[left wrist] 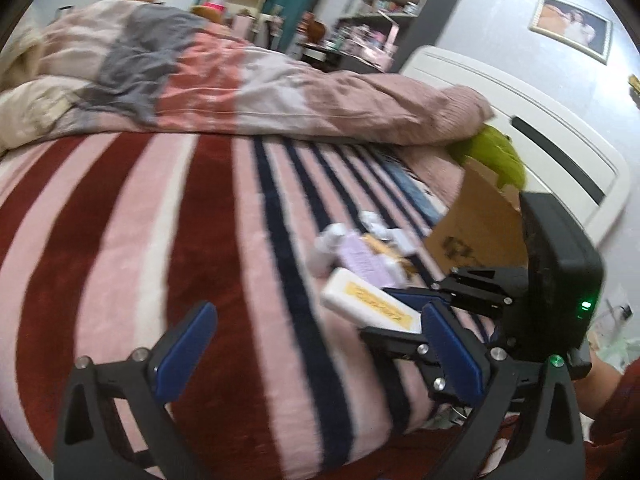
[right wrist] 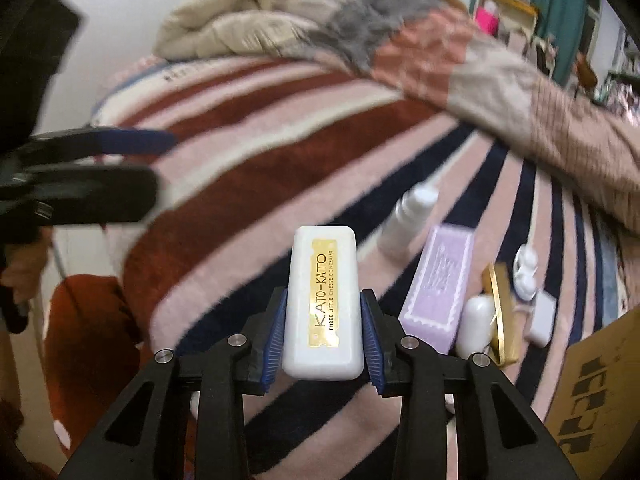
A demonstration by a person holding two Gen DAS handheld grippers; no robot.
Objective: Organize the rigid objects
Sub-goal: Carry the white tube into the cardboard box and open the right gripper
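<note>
My right gripper [right wrist: 323, 300] is shut on a white oblong case with a gold label [right wrist: 324, 264], holding it by its long sides above the striped blanket [right wrist: 248, 160]. The left wrist view shows the same case [left wrist: 372, 306] in the right gripper [left wrist: 394, 314] at lower right. My left gripper [left wrist: 317, 309] is open with nothing between its blue pads, just left of the held case. Loose on the blanket lie a white bottle [right wrist: 408, 220], a lilac box [right wrist: 436, 284], a gold-edged compact [right wrist: 500, 312] and small white pieces [right wrist: 526, 272].
An open cardboard box [left wrist: 480, 220] stands at the bed's right side with something green [left wrist: 496, 152] in it. A bunched quilt [left wrist: 280, 88] lies across the far half of the bed. A white headboard [left wrist: 520, 120] is beyond the box. Shelves [left wrist: 392, 0] stand at the back.
</note>
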